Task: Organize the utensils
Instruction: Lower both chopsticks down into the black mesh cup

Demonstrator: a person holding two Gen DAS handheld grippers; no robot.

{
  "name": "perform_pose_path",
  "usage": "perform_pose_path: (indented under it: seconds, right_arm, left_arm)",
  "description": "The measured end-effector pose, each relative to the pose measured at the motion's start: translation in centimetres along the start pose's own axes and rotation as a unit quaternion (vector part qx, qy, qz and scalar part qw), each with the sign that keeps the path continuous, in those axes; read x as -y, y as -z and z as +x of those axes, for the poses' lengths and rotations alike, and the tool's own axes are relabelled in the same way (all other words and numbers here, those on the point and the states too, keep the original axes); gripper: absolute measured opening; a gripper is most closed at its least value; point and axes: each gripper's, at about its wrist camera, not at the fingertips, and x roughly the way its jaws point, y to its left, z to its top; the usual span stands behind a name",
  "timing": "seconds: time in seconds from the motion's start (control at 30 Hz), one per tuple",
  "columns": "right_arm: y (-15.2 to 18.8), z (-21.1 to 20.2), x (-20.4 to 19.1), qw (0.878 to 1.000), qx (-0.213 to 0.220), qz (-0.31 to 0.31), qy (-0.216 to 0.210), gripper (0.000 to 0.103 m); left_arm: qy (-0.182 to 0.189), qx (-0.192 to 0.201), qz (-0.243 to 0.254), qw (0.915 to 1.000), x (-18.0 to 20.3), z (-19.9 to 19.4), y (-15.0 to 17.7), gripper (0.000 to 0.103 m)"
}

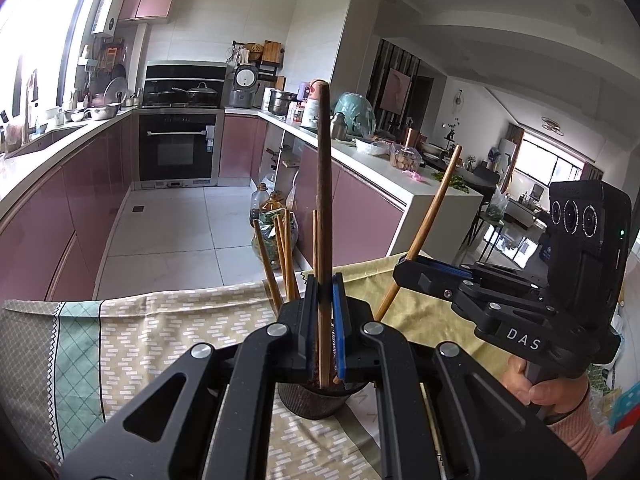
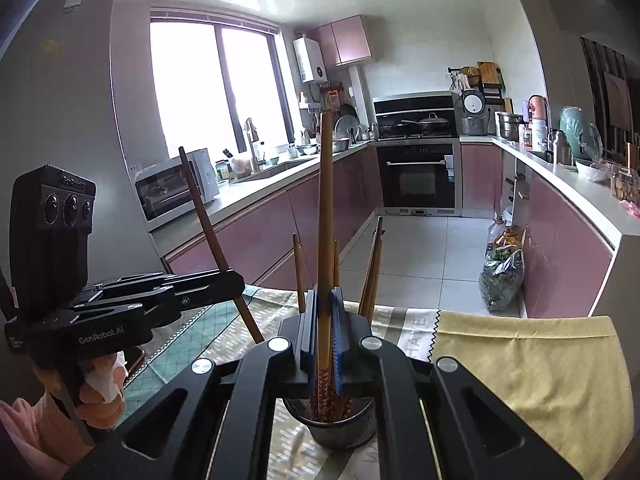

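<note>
We are pinching one chopstick in each gripper: the left gripper [image 1: 325, 304] on the dark chopstick [image 1: 323, 184], the right gripper [image 2: 325, 312] on the light chopstick [image 2: 326, 208]. Both tips are sitting in the holder [image 2: 342, 424] on the cloth [image 2: 532, 364]. We are keeping them upright, so they should drop in cleanly without tipping the holder.

Black grippers [image 1: 326, 284], blue-padded fingers [image 1: 339, 320], pink sleeves [image 1: 576, 440]
</note>
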Motion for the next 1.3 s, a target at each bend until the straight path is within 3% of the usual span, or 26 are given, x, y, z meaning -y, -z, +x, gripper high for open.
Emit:
perform_pose_path:
  seconds: [1.3]
  right_arm:
    - [1.3,1.6,1.0,1.000,-0.028,0.008,-0.002,0.006]
  left_arm:
    - [-0.007,-0.041,0.006,0.9991,-1.0,3.3,1.7,0.008]
